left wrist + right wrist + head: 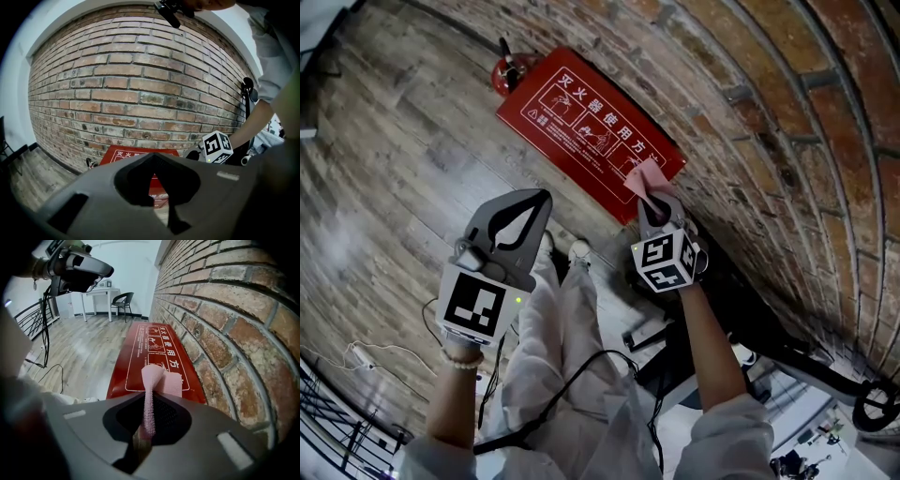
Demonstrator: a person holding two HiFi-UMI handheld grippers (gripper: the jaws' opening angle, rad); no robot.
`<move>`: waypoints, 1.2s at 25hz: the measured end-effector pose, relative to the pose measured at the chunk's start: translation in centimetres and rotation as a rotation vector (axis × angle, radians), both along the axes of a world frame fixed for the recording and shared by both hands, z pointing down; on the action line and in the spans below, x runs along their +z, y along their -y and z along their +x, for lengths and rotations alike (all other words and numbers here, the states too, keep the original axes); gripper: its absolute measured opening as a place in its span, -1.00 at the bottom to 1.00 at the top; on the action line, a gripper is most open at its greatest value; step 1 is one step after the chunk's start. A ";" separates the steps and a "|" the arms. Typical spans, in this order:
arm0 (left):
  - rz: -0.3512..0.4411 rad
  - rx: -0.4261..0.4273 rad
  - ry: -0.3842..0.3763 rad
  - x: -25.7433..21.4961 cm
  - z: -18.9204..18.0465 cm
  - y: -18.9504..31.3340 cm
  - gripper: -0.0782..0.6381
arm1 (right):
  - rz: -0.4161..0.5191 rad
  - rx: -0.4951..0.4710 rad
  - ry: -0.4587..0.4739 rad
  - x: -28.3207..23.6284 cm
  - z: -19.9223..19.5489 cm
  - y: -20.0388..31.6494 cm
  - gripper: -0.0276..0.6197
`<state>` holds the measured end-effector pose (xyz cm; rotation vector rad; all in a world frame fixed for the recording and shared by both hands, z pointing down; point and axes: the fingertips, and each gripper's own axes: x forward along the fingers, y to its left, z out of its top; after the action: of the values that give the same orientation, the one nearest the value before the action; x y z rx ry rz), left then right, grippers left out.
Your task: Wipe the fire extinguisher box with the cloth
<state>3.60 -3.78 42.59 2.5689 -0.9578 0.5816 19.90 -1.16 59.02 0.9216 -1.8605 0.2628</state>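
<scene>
The red fire extinguisher box lies flat on the wooden floor along the brick wall, with white instruction print on its top. My right gripper is shut on a pink cloth, and the cloth rests on the box's near end. In the right gripper view the cloth runs out from between the jaws onto the box. My left gripper hovers above the floor to the left of the box, jaw tips together and holding nothing. In its own view the box lies beyond the jaws.
A small red extinguisher stands at the box's far end. The brick wall runs close on the right. The person's legs and white shoes are just below the box. Cables and a black frame lie nearby. A table and chair stand far off.
</scene>
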 end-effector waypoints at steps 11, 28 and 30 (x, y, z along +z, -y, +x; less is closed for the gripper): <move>0.000 -0.004 0.001 0.0 0.3 -0.1 -0.78 | -0.025 0.038 -0.003 0.6 1.6 -1.9 -0.83; 0.007 -0.067 -0.014 -0.4 -3.2 0.5 -0.78 | 0.086 -0.022 -0.008 -4.8 -0.6 1.3 -0.82; 0.004 -0.084 -0.013 -0.2 -4.1 0.7 -0.78 | 0.107 -0.046 0.006 -5.5 -2.1 2.4 -0.82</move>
<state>-0.49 -4.50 42.36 2.5186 -1.0571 0.5394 17.84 -3.54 53.47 0.9504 -1.9141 0.1389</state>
